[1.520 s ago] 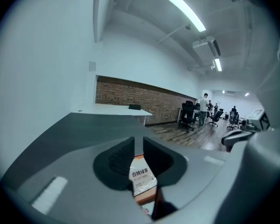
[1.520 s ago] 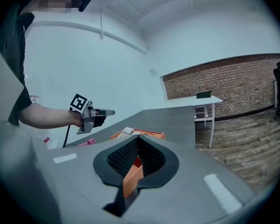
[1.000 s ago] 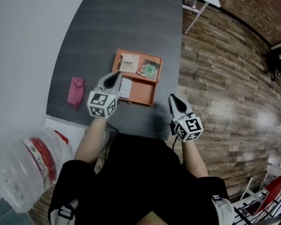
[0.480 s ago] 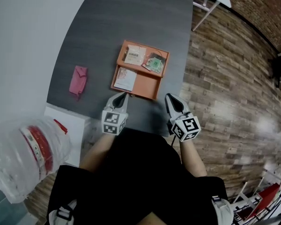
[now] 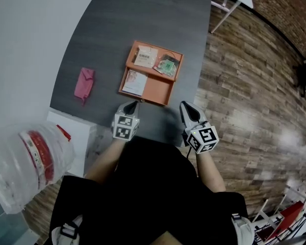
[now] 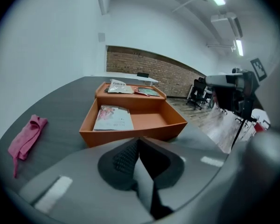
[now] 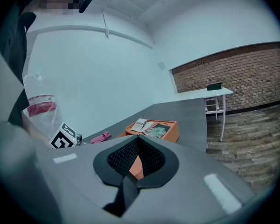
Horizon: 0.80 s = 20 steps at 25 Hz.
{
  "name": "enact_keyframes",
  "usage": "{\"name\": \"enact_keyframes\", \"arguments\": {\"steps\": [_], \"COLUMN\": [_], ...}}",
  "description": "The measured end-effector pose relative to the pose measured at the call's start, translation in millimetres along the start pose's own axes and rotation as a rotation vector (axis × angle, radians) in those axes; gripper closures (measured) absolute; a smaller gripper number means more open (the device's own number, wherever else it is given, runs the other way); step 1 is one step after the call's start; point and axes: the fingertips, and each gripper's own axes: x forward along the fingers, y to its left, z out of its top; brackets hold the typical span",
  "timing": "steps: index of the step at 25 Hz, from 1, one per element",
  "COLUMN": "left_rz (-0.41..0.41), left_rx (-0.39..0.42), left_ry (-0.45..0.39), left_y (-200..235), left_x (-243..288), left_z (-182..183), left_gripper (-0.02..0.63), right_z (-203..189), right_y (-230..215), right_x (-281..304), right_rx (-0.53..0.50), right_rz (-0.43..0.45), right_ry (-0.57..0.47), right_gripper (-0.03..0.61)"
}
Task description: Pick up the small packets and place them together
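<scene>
since a second ago the left gripper is drawn back from over the orange tray to the near table edge, its jaws pressed together on nothing. the right gripper is held near the same edge, likewise clenched and empty.

a pause between pick-ups is judged. a white packet and a green packet are seen in the far compartment. a third packet is laid at the left of the near compartment, apart from them. next, it is probably to be gripped by an edge and carried over the divider. a pink cloth is left well left of the tray.
</scene>
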Motion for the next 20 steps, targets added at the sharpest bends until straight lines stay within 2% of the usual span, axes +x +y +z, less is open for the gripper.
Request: {"name": "enact_keyframes", "arguments": {"steps": [3,9,13,18,20], "left_rz": [-0.005,-0.026,-0.034,-0.039,-0.033], "left_rx": [-0.001,-0.008,-0.026,-0.106,-0.134], "left_ry": [0.045,0.140,0.177,0.188,0.189], "left_y": [-3.1,-11.1,-11.5,-10.0,-8.4], "left_x": [8.4,23.1,30.5,36.8,38.1], "left_z": [-6.7,-14.9,-20.1,-18.9,-19.4], "left_gripper": [0.594,0.494,0.483,0.489,0.532], "right_z": [0.8,-1.8,0.2,0.5,1.0], "right_y": [-2.8,-17.1,-20.3,-27.1,-30.1], "right_x": [-5.9,-17.5,-22.4,-29.8,-32.4], "right_rx": [0.001,0.011,0.014,0.016,0.019], "right_rz": [-0.008,-0.044,-0.059,-0.083,-0.091], "right_ry": [-0.006,-0.010,-0.020,-0.026,-0.030], "right_gripper": [0.577,0.577,0.577,0.577,0.577]}}
